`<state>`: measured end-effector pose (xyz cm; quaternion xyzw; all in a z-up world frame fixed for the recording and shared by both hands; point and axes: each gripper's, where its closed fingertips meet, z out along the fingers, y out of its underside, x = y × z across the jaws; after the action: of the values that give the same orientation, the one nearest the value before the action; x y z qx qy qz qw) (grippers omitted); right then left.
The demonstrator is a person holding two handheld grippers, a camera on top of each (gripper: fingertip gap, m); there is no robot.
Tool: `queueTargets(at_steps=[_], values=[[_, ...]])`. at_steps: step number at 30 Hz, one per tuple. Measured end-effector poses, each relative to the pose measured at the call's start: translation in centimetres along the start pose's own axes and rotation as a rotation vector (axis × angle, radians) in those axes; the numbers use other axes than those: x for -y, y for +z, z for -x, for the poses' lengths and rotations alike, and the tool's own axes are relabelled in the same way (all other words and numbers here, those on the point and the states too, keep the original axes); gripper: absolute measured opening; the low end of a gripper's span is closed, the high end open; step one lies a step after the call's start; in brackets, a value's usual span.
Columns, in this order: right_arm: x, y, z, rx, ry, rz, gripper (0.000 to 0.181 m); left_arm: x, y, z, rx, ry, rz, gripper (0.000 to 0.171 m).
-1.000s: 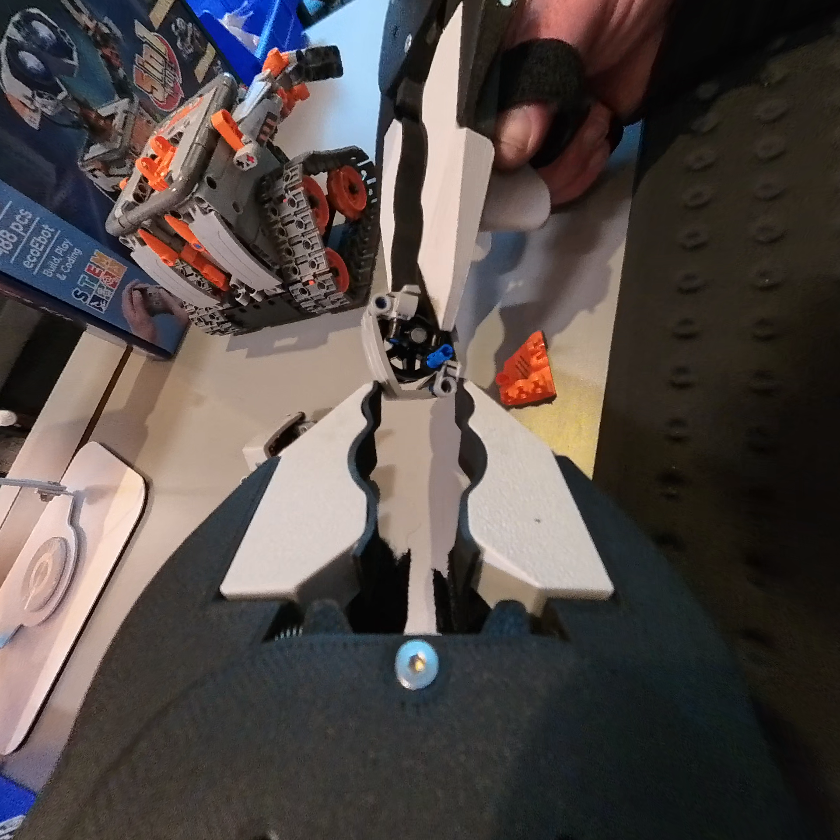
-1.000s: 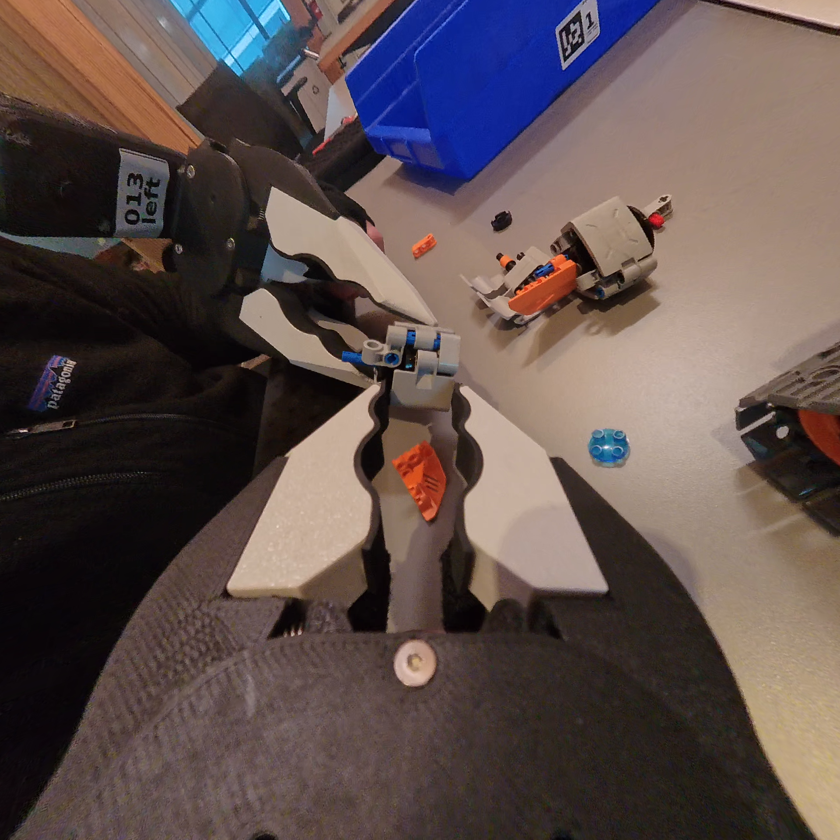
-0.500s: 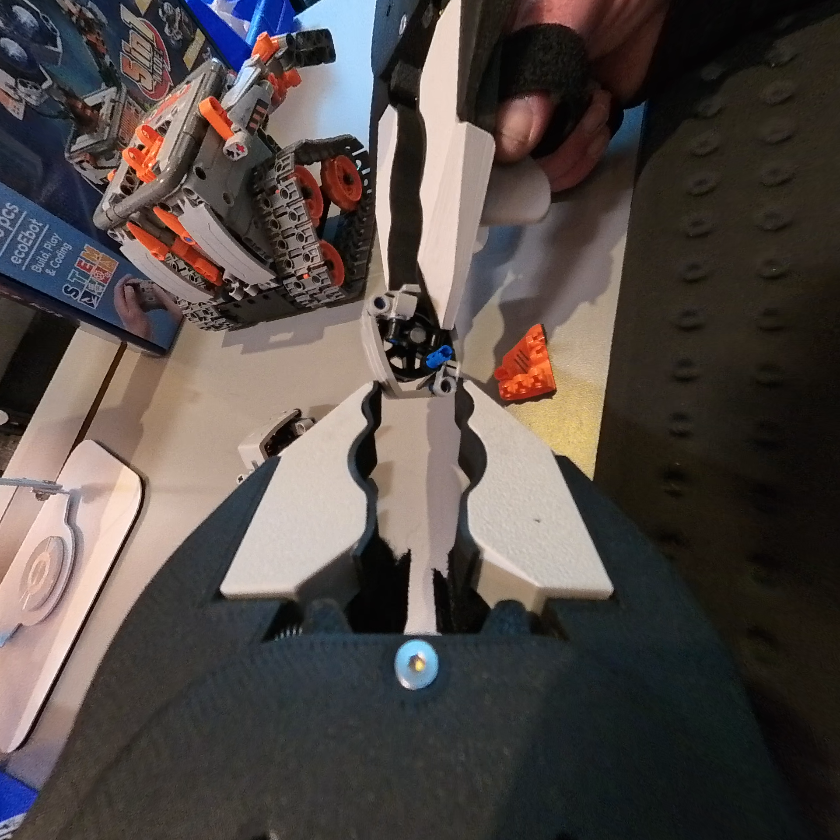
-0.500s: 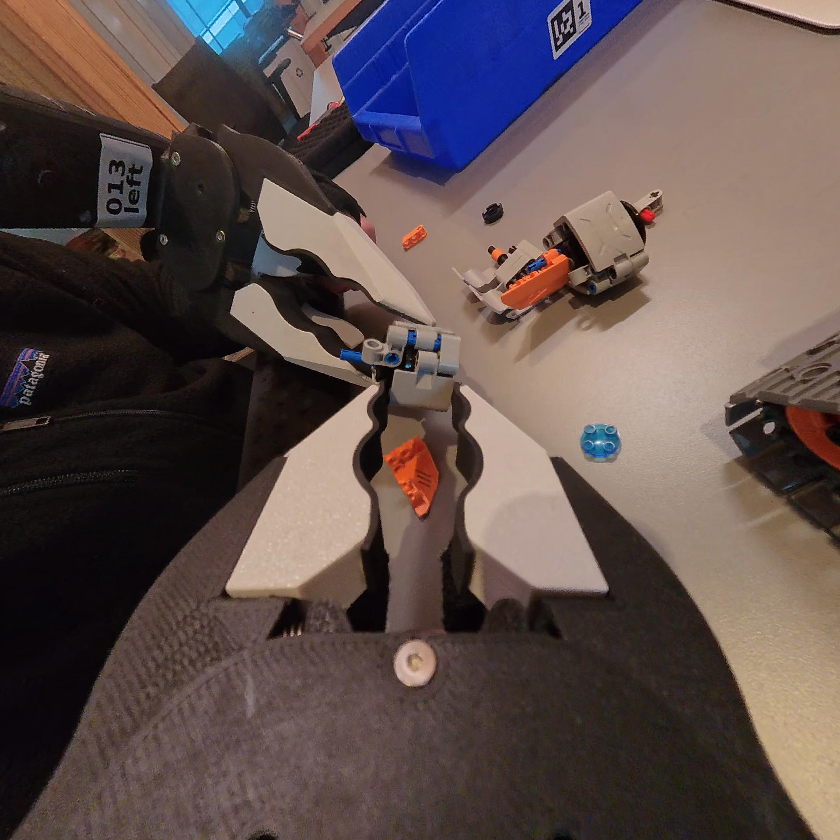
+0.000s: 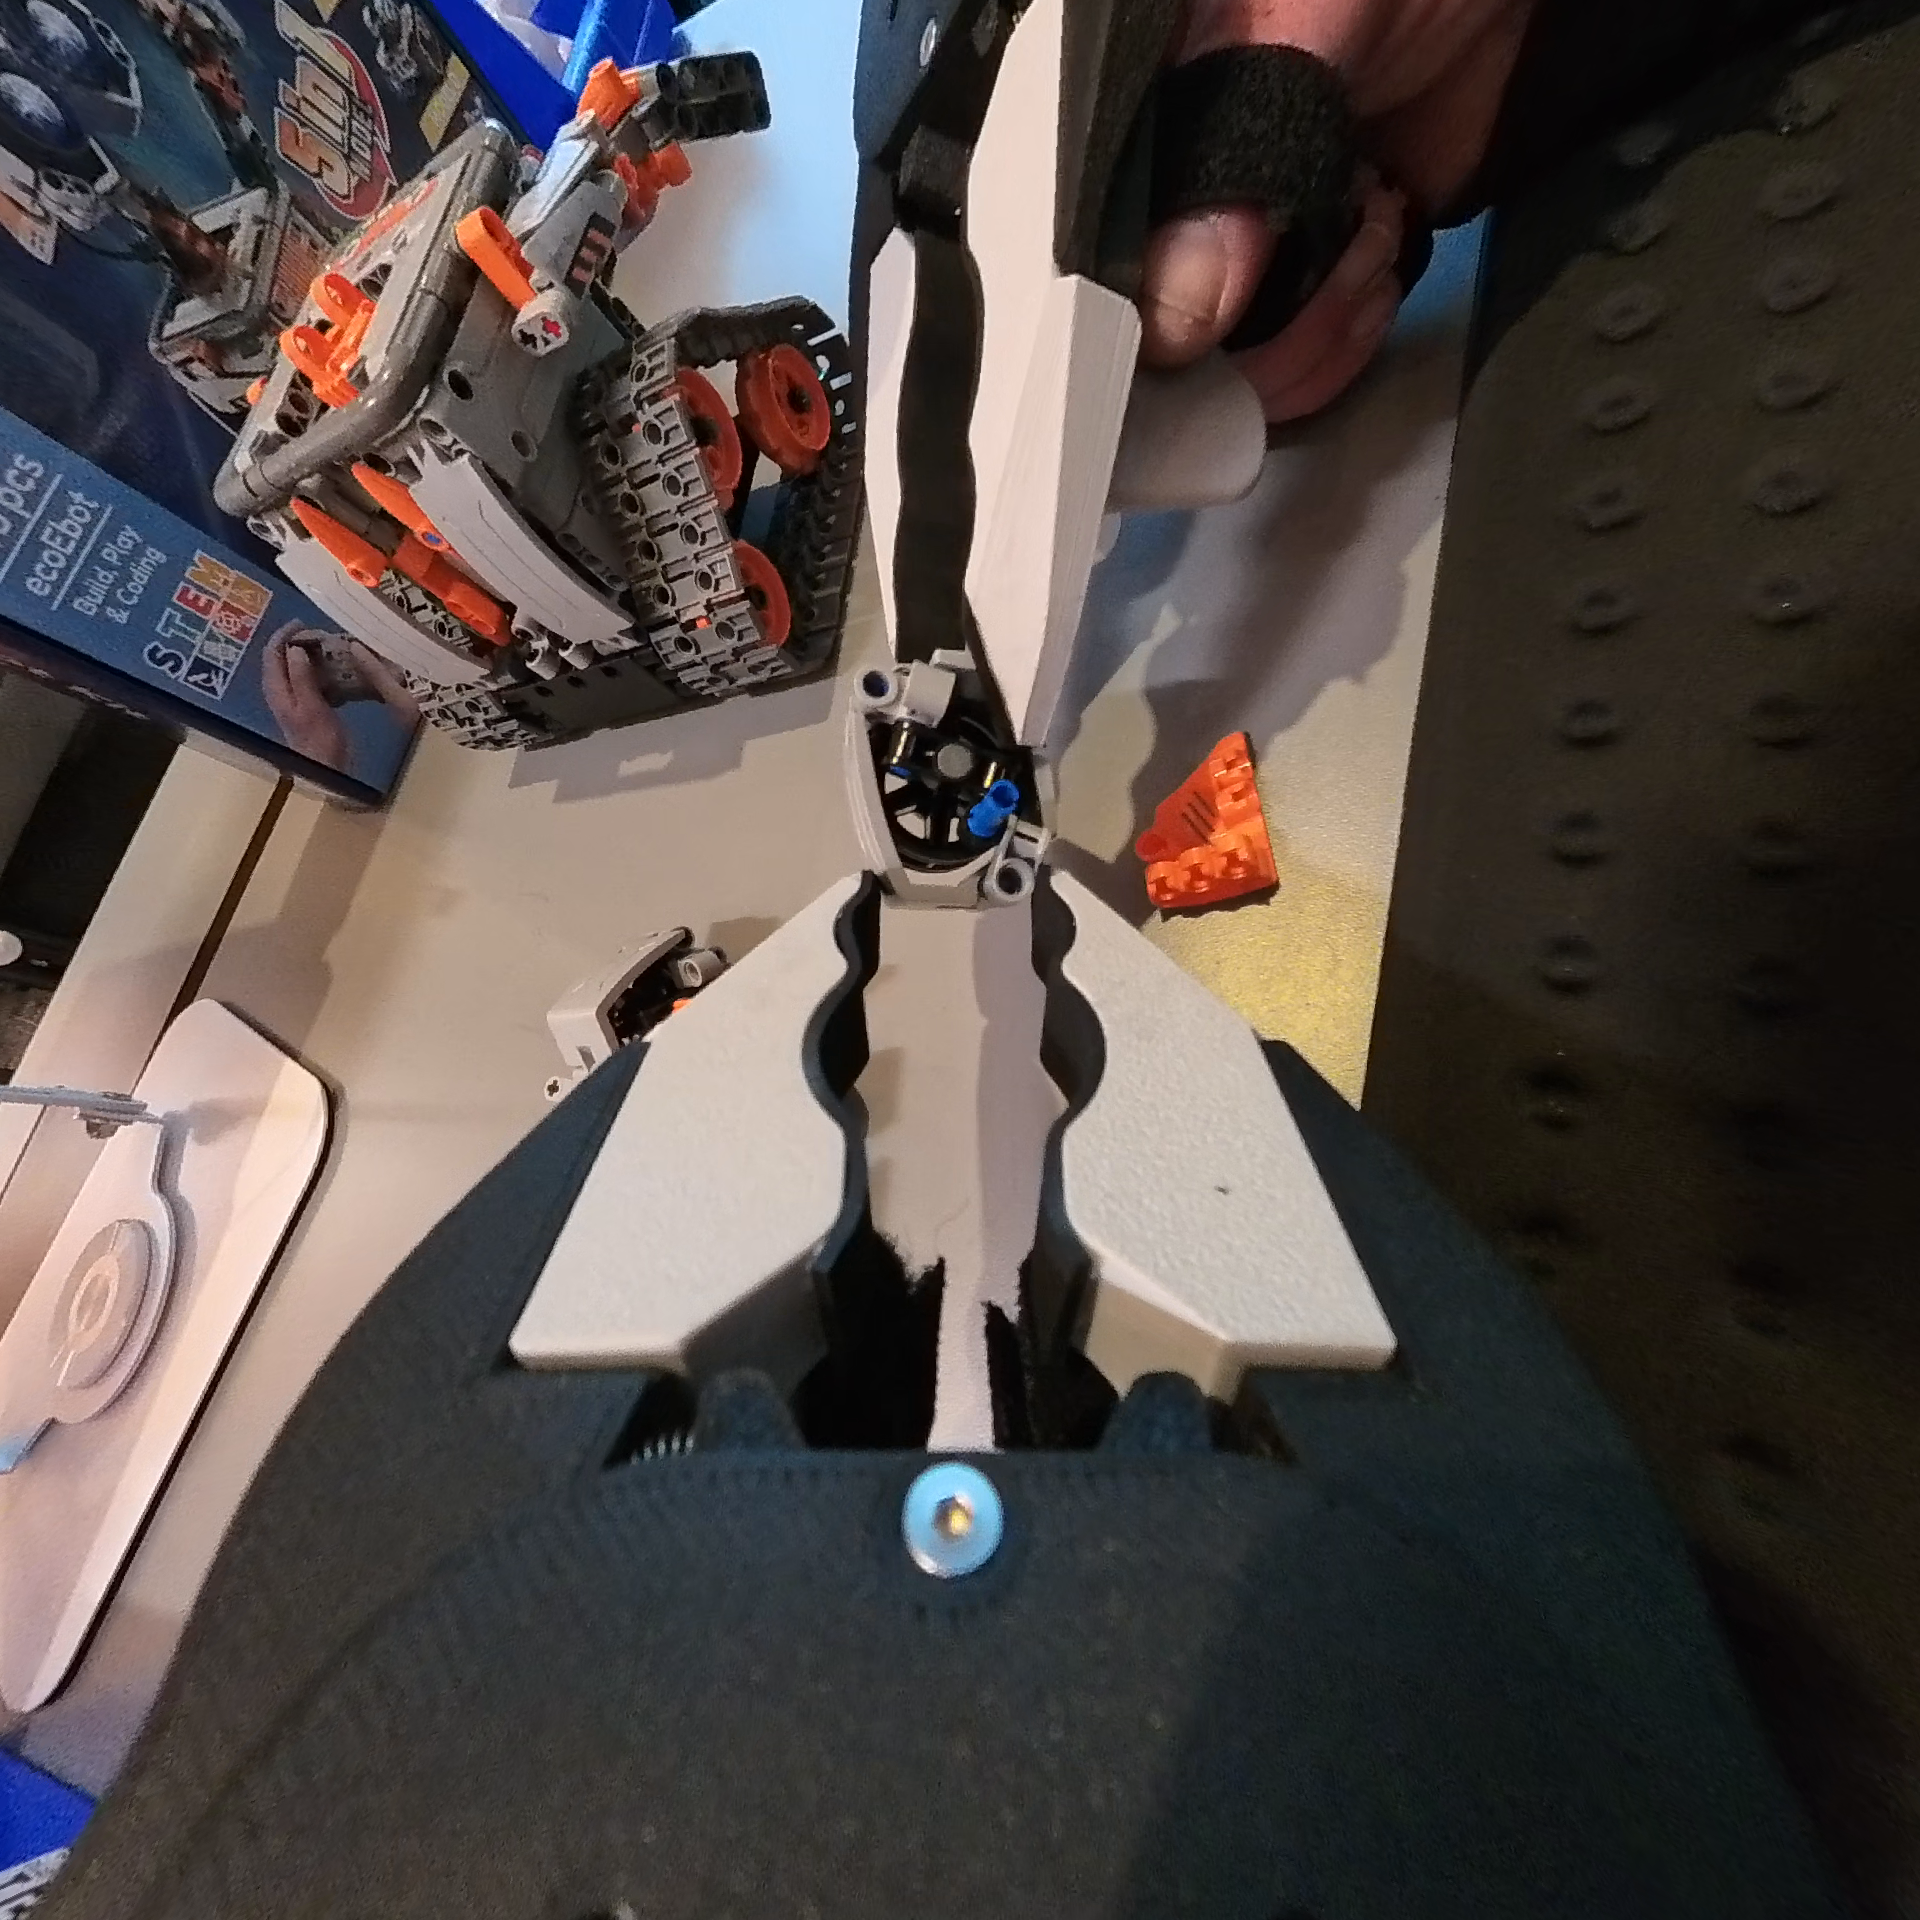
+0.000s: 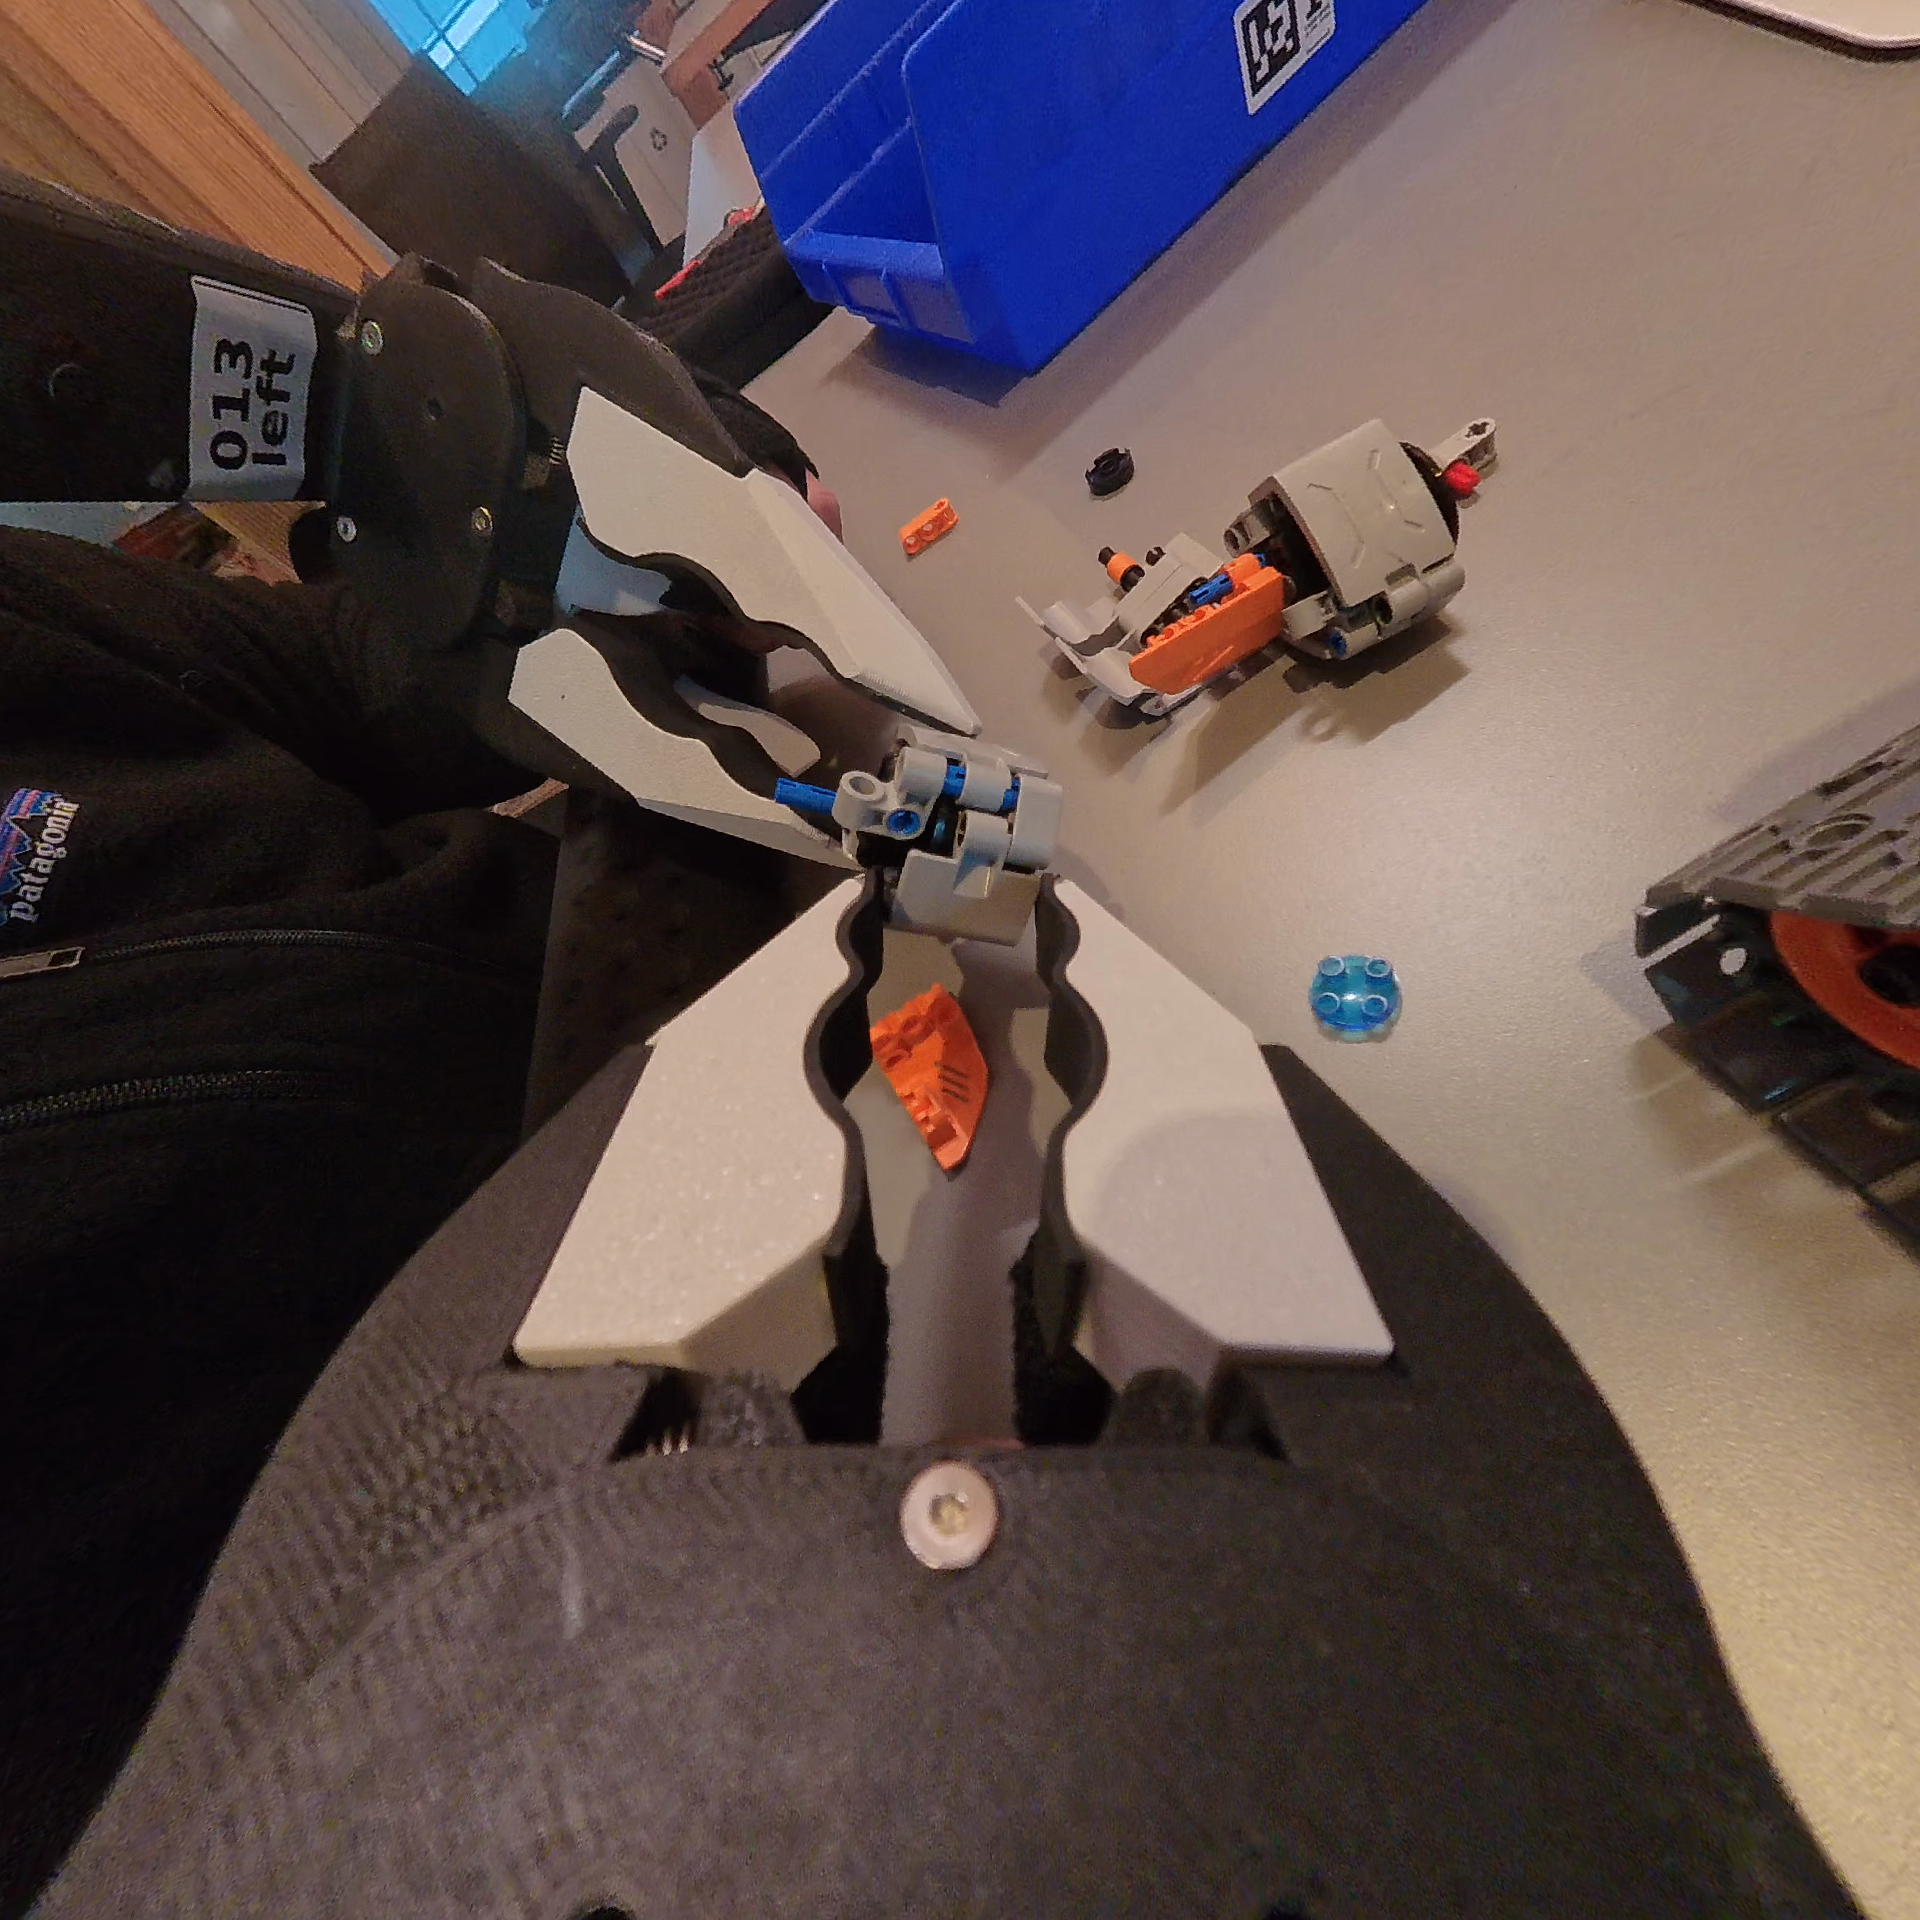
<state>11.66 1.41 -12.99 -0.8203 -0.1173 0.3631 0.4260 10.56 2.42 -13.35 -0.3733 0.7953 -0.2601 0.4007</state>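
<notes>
A small grey brick assembly (image 5: 940,790) with a black wheel and a blue pin is held above the table between both grippers. My left gripper (image 5: 951,883) is shut on its near end. The right gripper's fingers (image 5: 1049,468) come down from the top of the left wrist view, with a hand behind them. In the right wrist view my right gripper (image 6: 956,894) is shut on the assembly's grey block (image 6: 961,831). The left gripper's fingers (image 6: 748,551) clamp it from the left. An orange wedge piece (image 6: 930,1070) lies on the table under the right gripper; it also shows in the left wrist view (image 5: 1205,831).
A tracked grey and orange vehicle (image 5: 582,499) stands by a printed box (image 5: 156,582). A grey and orange sub-assembly (image 6: 1278,582), a blue round plate (image 6: 1354,995), a small orange plate (image 6: 928,525) and a blue bin (image 6: 1039,156) are on the table. A person's dark jacket (image 6: 208,987) is at the left. Left and right tips are no more than a few centimetres apart.
Both grippers keep their hold on the assembly. The pair has shifted slightly over the table, so the vehicle and loose parts sit a little differently in view.
</notes>
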Motion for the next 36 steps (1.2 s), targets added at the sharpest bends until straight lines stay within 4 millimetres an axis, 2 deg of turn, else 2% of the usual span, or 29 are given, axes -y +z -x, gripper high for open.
queueTargets(at_steps=[36], values=[[-0.47, -0.10, 0.02, -0.008, -0.023, 0.029, 0.026, 0.07, -0.09, -0.10, 0.019, 0.045, 0.004, 0.026]])
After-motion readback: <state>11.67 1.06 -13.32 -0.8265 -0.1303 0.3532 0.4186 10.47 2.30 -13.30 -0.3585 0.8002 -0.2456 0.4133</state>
